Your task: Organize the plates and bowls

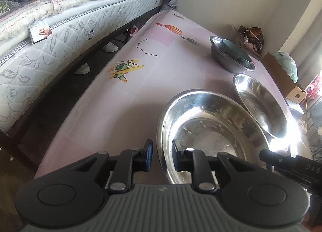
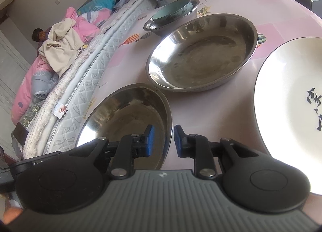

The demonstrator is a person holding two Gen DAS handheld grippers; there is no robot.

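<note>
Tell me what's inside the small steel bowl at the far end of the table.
A teal ceramic bowl sits tilted inside the small steel bowl, leaning on its far rim. Whatever lies beneath the teal bowl is covered, so I can't tell if anything else is there.

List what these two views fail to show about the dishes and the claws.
- White plate: right wrist view, cut off by the right edge; absent from the left wrist view.
- Near steel basin: near rim hidden behind both claw bodies.
- Teal bowl: its base is hidden by the small steel bowl's wall.
</note>
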